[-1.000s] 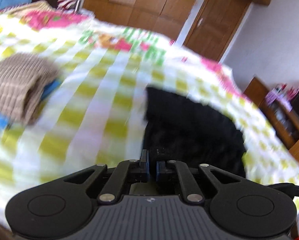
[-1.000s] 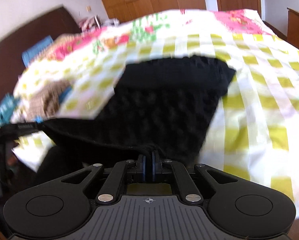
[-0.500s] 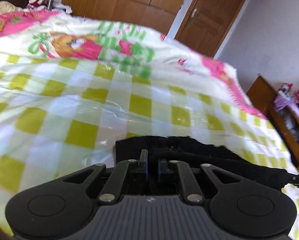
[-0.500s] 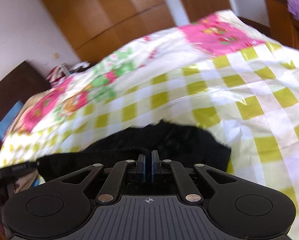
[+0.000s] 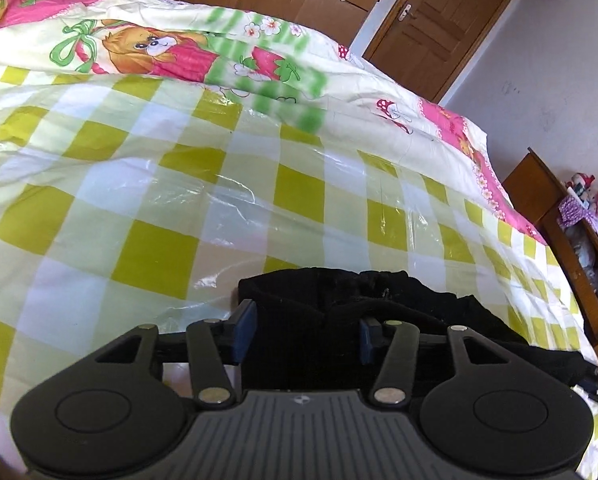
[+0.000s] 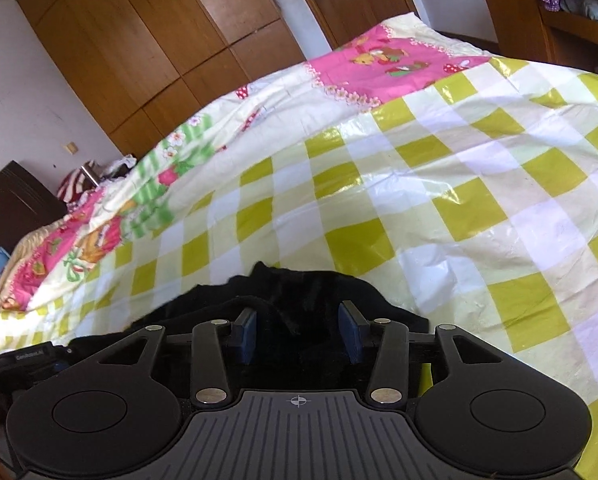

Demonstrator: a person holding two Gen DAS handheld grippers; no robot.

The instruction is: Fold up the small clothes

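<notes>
A black garment [image 5: 339, 300] lies folded over on the green-and-white checked plastic sheet [image 5: 147, 200] covering the bed. In the left wrist view my left gripper [image 5: 305, 332] hovers over its near left edge, jaws opening, blue pads apart with black cloth lying between them and not pressed. The right wrist view shows the same garment [image 6: 299, 292] under my right gripper [image 6: 297, 334]; its jaws are opening too, and the cloth lies loose in the gap. The other gripper's tip [image 6: 31, 358] shows at the left edge there.
A cartoon-print quilt [image 5: 159, 48] in pink and green covers the far part of the bed. Wooden wardrobes [image 6: 139, 40] and a door [image 5: 439, 24] stand behind. A wooden shelf unit [image 5: 571, 240] with clutter stands to the right of the bed.
Both grippers carried the garment's edge forward and down over itself, then their jaws spread apart and let the cloth go. The brown folded cloth seen earlier has left the views.
</notes>
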